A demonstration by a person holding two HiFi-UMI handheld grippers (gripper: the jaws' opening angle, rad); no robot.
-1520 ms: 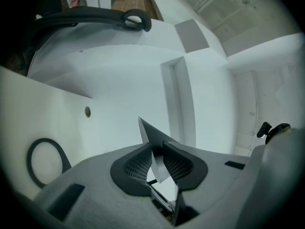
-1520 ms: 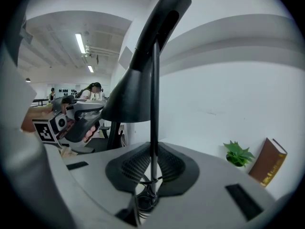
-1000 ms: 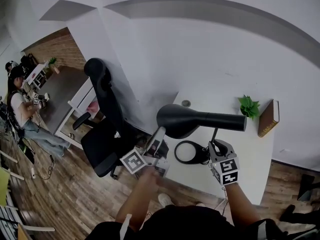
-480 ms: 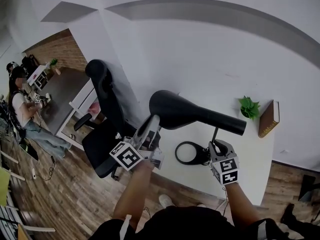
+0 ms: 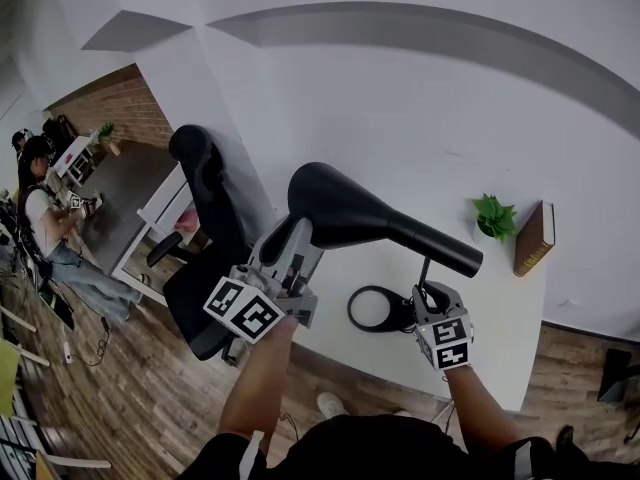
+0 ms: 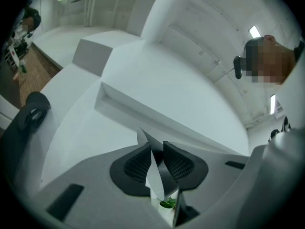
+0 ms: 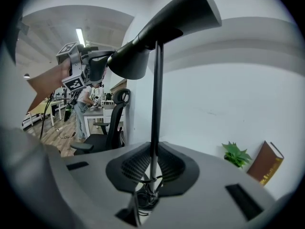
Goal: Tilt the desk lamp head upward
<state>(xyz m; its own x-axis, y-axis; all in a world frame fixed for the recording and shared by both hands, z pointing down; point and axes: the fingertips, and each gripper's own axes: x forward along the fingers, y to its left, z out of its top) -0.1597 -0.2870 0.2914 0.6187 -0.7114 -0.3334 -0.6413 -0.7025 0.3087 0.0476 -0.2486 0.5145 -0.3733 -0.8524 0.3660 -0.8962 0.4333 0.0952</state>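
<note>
A black desk lamp stands on the white desk [image 5: 500, 313], with a ring base [image 5: 373, 307] and a thin stem [image 5: 426, 271]. Its long cone head [image 5: 345, 208] slopes, the wide end high at the left. My left gripper [image 5: 292, 244] is shut on the rim of that wide end; in the left gripper view the thin shade edge [image 6: 161, 178] sits pinched between the pads. My right gripper [image 5: 425, 292] is shut on the lower stem, near the base. In the right gripper view the stem [image 7: 155, 104] rises from between the pads to the head [image 7: 164, 27].
A small green plant [image 5: 492, 215] and a brown book [image 5: 532, 236] stand at the desk's far right by the white wall. A black office chair [image 5: 205, 238] is left of the desk. A person [image 5: 40, 218] sits at another desk far left.
My left gripper has lifted the wide end of the lamp head up and to the left, so the head slopes more steeply. The right gripper has stayed on the stem.
</note>
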